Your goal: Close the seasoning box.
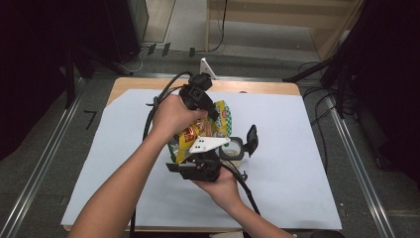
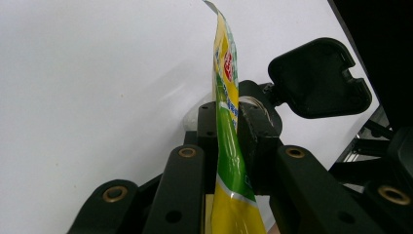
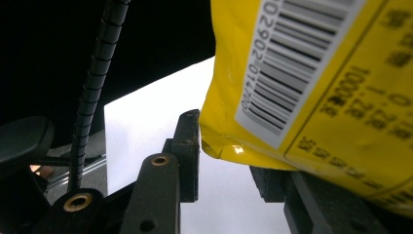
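The person's left forearm is reaching in from the lower left of the high view, and the left claw is pointing down and toward the person, pinching the top edge of a yellow and green snack packet. In the left claw's own view, its two pads are pressing on the thin edge of the packet.

The right hand is coming in from below, its palm under the right claw, which is lying near level. Its jaws are standing narrowly apart, with the packet's lower corner between them; whether they are gripping is unclear.

The packet is hanging between the claws above the white-covered surface, beside a round container with an open black lid. Its back is showing a barcode with the digits 02902 01470.
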